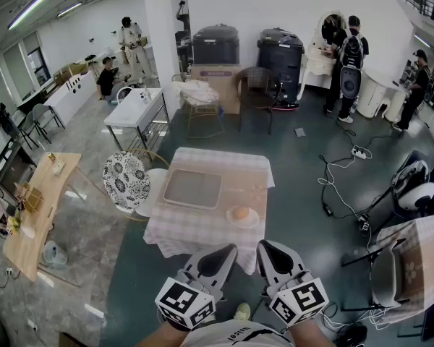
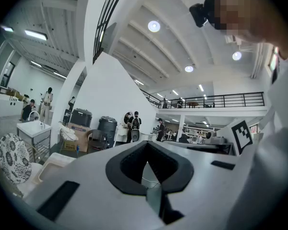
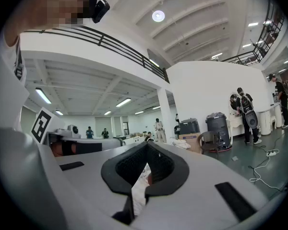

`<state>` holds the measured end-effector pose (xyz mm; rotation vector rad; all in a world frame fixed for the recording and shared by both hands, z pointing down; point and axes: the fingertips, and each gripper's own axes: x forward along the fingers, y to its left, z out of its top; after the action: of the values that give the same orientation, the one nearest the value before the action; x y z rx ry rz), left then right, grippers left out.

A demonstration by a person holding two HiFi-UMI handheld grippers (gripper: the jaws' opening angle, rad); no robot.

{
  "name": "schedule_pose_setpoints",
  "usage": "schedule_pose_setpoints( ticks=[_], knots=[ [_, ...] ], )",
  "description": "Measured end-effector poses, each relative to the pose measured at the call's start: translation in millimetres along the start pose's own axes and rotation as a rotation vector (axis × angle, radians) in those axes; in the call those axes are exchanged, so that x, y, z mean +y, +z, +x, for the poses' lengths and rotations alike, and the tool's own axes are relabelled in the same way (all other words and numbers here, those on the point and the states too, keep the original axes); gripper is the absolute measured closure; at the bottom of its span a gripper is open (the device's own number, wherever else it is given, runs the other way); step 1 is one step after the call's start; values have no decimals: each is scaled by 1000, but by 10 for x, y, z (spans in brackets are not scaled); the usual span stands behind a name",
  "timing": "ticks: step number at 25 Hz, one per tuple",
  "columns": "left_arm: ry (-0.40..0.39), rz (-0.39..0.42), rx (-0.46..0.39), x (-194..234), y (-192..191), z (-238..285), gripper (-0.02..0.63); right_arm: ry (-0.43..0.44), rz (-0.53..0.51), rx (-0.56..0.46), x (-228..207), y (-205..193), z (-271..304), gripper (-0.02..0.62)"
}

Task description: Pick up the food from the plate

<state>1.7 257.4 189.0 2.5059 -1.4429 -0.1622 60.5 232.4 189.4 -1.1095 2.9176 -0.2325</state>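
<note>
The food, a round orange-tan piece, perhaps a bun, sits alone on the plate, at 4 o'clock from the grey tray, which holds nothing, on the surface. At 6 o'clock, short of the surface, the left gripper and right gripper hang with jaws closed together, empty. Reaching in closed would likely nudge the food off its plate.
</note>
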Motion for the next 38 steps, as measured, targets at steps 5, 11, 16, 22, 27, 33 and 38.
schedule_pose_setpoints(
  ticks=[5,11,16,22,27,33,38],
  knots=[
    [0,2,3,-10,-39,29,601,-1,2,-3,-31,-22,-7,581],
    [1,3,15,-21,-76,123,601,7,14,3,-116,-21,-6,581],
    [5,8,9,66,-86,238,601,23,25,-10,-246,-20,26,580],
    [27,23,2,155,-75,370,601,16,19,-44,-379,20,39,580],
    [54,27,9,128,-112,450,601,10,49,-52,-513,-8,-9,580],
    [100,30,22,134,-177,508,601,9,75,-55,-698,-40,-56,580],
    [124,32,49,146,-242,568,601,4,106,-46,-827,-80,-55,580]
  ],
)
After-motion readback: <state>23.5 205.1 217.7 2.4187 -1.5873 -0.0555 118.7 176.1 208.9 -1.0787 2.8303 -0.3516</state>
